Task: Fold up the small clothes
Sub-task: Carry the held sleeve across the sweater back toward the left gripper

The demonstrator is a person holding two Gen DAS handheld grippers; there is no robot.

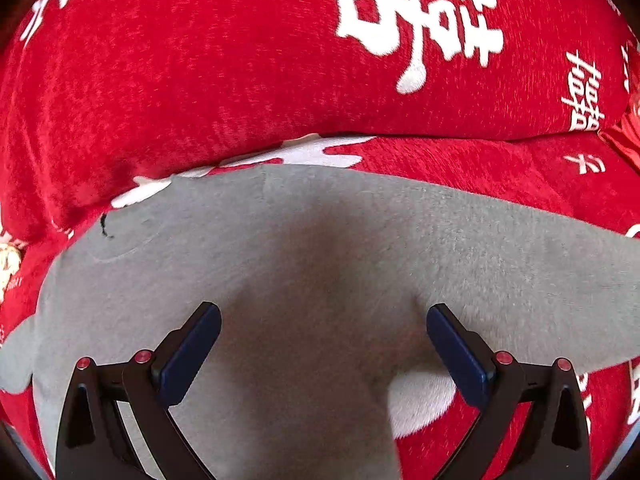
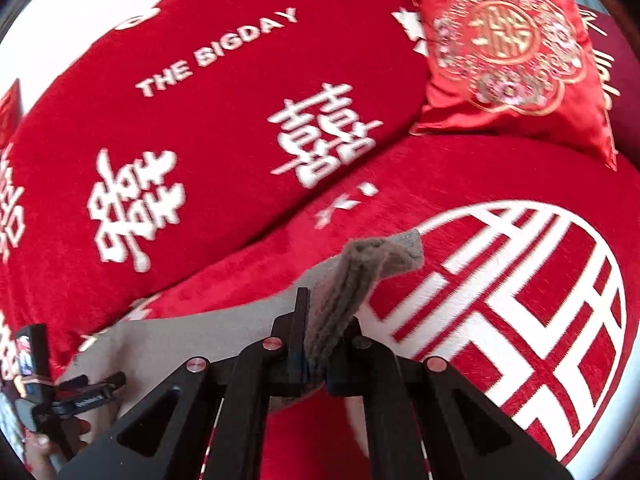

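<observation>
Your right gripper (image 2: pixel 320 320), angled downward, pinches a bunched fold of the grey garment (image 2: pixel 360 276) and holds it clear of the red sofa cover (image 2: pixel 520 176). Your left gripper (image 1: pixel 323 340) points steeply down, jaws spread wide above the flat grey cloth.

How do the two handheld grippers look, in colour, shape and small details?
Both are matte black linkage frames with triangular cut-outs and small round red pivot caps. The left gripper has flat rectangular dark blue pads on its fingers. The right gripper has the same black frame and red caps; its pads are mostly hidden. No cables or sleeves are visible.
</observation>
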